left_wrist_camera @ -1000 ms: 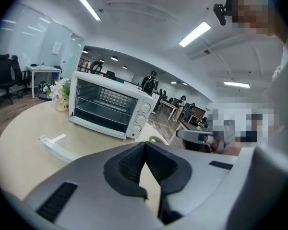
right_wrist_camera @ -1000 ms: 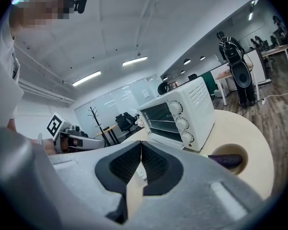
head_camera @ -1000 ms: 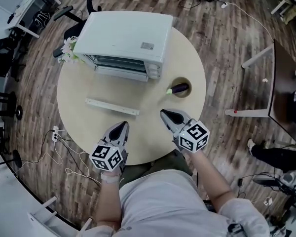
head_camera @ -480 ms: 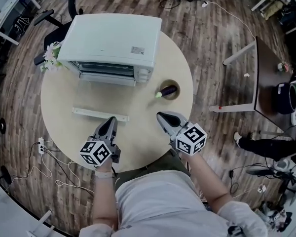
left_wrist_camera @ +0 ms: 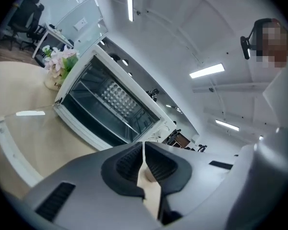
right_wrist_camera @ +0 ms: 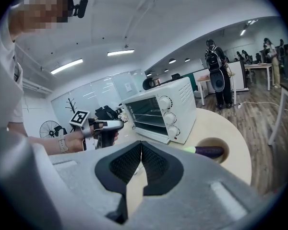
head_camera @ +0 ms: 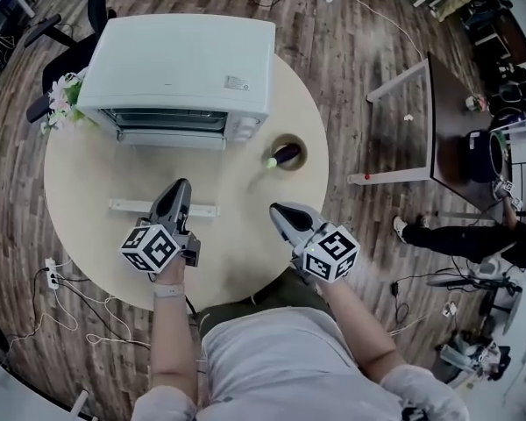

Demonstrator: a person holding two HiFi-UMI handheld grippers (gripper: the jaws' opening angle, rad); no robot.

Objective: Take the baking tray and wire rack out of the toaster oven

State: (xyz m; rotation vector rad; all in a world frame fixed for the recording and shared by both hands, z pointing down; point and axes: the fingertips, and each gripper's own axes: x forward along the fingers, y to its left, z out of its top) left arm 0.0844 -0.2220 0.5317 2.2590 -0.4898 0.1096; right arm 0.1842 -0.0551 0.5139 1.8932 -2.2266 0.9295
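left gripper (head_camera: 181,185), right gripper (head_camera: 277,210): jaws pressed together, empty | risk: closed jaws may slip off toaster oven (head_camera: 184,60) door (head_camera: 162,119), shoving oven back

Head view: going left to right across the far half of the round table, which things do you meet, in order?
flowers → toaster oven → eggplant

Grey hand-held grippers (head_camera: 180,185) (head_camera: 276,209) (marker cubes (head_camera: 149,247)), white shirt (head_camera: 280,367)
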